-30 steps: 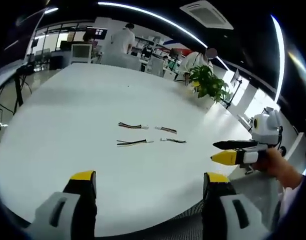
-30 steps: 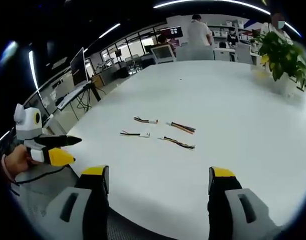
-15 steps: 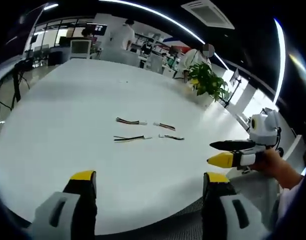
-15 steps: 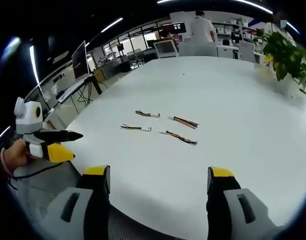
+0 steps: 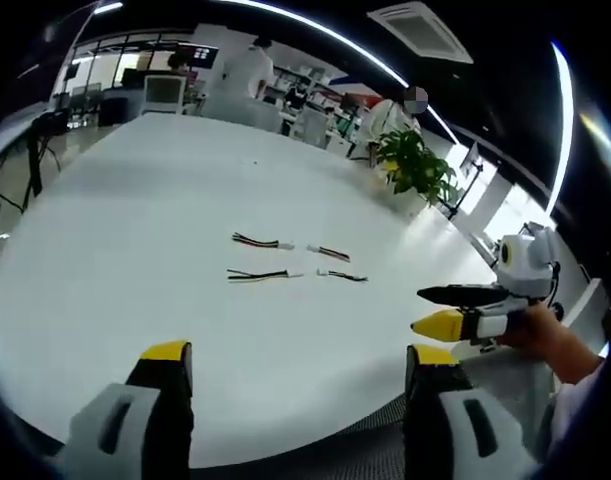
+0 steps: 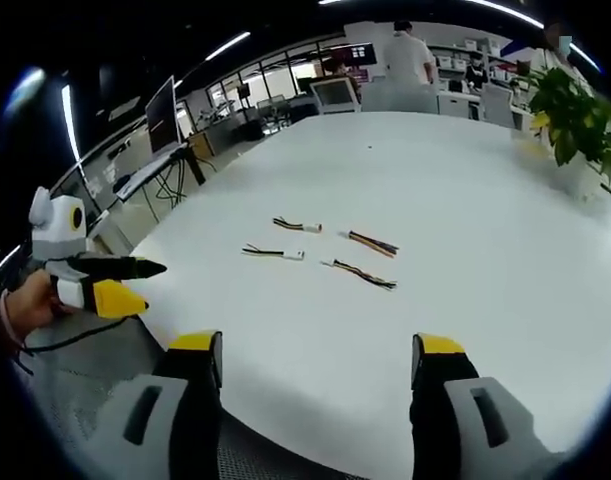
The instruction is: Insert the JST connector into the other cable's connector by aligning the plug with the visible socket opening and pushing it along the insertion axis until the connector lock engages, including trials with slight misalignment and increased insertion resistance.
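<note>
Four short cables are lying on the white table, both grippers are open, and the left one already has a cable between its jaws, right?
Not quite. The left gripper holds nothing: in the left gripper view its jaws stand open and bare, short of the cables. The rest holds: four short cables lie on the white table, and the right gripper is open too.

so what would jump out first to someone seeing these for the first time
Four short cable pieces lie in a loose cluster near the middle of a large white table. Both grippers hover open at the table's near edge: the left gripper comes in at the left of the right gripper view, the right gripper at the right of the left gripper view. A potted plant stands on the table's far side.
</note>
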### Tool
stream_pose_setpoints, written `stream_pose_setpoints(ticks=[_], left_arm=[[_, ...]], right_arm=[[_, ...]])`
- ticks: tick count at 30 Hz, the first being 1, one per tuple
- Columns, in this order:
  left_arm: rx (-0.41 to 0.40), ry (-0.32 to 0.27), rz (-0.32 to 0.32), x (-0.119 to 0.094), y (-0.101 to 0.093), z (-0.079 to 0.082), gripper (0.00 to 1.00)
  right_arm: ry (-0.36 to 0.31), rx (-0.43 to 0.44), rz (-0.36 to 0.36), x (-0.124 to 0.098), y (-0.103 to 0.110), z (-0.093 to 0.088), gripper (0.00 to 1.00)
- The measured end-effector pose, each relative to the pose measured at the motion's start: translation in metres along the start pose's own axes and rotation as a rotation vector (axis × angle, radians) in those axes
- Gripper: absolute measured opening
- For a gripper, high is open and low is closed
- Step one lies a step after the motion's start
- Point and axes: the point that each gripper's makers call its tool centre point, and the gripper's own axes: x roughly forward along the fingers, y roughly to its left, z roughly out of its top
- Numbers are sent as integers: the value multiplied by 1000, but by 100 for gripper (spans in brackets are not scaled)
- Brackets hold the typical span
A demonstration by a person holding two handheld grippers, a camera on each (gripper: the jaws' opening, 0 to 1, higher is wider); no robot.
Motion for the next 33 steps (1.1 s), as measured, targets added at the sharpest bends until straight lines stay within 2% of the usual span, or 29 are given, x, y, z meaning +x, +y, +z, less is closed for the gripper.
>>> stream_pose_setpoints(ticks=[10, 18, 26, 29, 33], left_arm=[[42, 16, 10, 0, -2, -2, 86], [51, -8, -8, -5, -12, 8, 86], [89, -19, -6, -8, -10, 23, 86], [142, -17, 21, -12, -6, 35, 86], [153, -71, 7, -20, -7, 70, 86]], right_arm=[[-3, 1, 11, -1, 4, 1, 75], [7, -51, 40, -4, 10, 2, 74], [-40, -106, 28, -18, 4, 25, 73], [-36, -105, 38, -23, 0, 35, 73], [-59, -149, 49, -30, -3, 53, 73]])
